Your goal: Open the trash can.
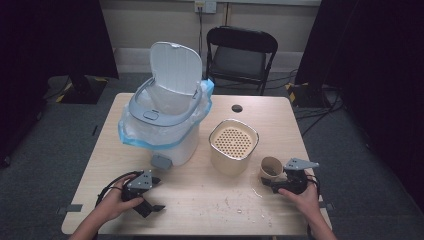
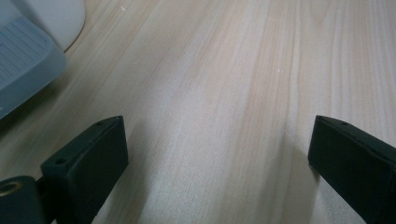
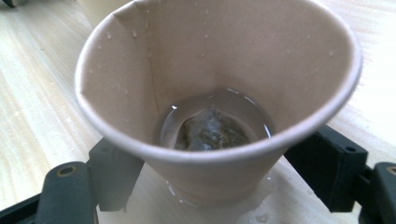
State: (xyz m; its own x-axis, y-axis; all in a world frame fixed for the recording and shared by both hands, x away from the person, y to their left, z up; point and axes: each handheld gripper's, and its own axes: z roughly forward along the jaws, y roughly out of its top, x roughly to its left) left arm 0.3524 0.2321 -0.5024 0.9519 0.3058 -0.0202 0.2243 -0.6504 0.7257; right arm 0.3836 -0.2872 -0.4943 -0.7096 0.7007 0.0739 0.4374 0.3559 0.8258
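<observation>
- A paper cup (image 3: 219, 88) stands upright on the wooden table (image 1: 200, 200), just right of the beige strainer pot (image 1: 233, 146), with the right gripper (image 1: 272, 183) brought up to it from the person's side.
- Inside the cup, a wet tea bag (image 3: 210, 133) lies in a shallow pool of liquid; droplets cling to the inner wall, and spilled water rings its foot.
- The right gripper's jaws flank the lower cup, one on each side. They look close against its wall, but whether the pads (image 3: 116, 170) actually press on it cannot be told from these pictures.
- The grasp is set low, probably so the cup stays steady and level while the dregs are carried.
- Behind and left of the strainer pot, a white bin (image 1: 165, 115) waits with its lid up and a blue liner folded over the rim, likely the destination for the bag.
- The strainer pot's perforated top suggests the liquid goes there first.
- The left gripper (image 1: 152, 192) rests well left of the strainer pot, near the bin's grey pedal (image 1: 161, 161), jaws spread wide over bare wood and holding nothing.
</observation>
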